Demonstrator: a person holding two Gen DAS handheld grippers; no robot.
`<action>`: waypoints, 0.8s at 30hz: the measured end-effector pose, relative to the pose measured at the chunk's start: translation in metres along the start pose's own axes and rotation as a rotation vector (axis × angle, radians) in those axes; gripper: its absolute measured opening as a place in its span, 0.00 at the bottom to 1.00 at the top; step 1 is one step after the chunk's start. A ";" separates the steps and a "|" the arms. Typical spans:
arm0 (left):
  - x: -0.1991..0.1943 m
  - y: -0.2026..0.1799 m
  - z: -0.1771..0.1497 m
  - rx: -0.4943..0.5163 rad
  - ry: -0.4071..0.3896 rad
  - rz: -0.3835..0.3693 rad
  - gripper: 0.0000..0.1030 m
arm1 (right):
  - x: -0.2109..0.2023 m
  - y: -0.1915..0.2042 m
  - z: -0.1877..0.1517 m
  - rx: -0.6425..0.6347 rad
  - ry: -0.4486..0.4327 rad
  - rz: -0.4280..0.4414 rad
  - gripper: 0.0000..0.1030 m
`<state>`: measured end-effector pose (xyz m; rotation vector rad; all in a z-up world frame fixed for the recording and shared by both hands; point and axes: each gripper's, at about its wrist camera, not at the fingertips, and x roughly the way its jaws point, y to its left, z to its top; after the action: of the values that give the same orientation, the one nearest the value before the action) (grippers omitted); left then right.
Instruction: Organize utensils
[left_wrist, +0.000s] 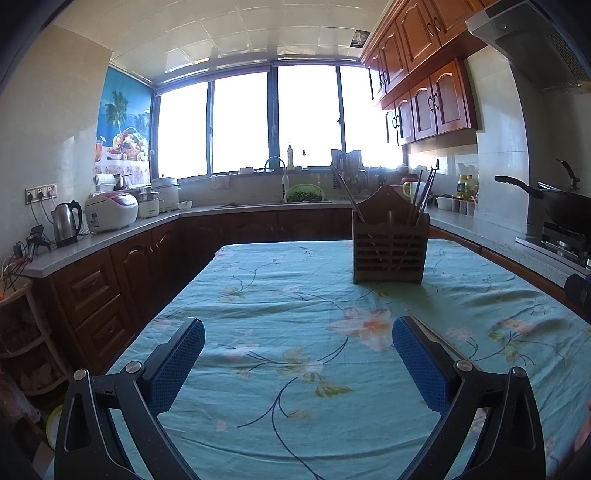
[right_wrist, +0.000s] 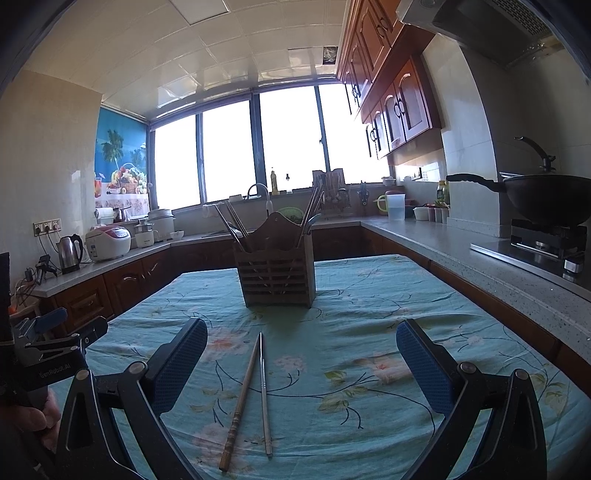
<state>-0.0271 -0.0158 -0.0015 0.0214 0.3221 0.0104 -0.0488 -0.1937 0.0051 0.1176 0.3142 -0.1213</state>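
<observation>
Chopsticks lie side by side on the floral tablecloth: a wooden chopstick and a metal chopstick, between the spread pads of the right claw. Beyond them stands the wooden utensil holder with more chopsticks upright inside. Left claw hovers spread, holding nothing, over the worktop.

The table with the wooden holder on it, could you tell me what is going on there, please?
A person holds a gripper in each hand over a table with a floral cloth, sorting utensils. Two chopsticks, a wooden one and a metal one, lie side by side on the cloth, between the open fingers of the right gripper. The left gripper is open too and holds nothing. The holder stands further back, already with several utensils upright in it. Neither chopstick has been grasped yet.
</observation>
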 end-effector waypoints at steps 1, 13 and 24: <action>0.000 -0.001 0.000 0.002 0.001 -0.002 0.99 | 0.000 0.000 0.000 0.002 -0.001 0.001 1.00; 0.003 -0.005 0.004 0.007 0.021 -0.011 0.99 | 0.002 -0.005 0.003 0.012 0.006 0.002 1.00; 0.011 -0.009 0.014 -0.006 0.068 -0.038 0.99 | 0.017 -0.012 0.004 0.031 0.053 -0.009 1.00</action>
<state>-0.0126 -0.0251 0.0077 0.0088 0.3909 -0.0255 -0.0331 -0.2079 0.0025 0.1499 0.3657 -0.1322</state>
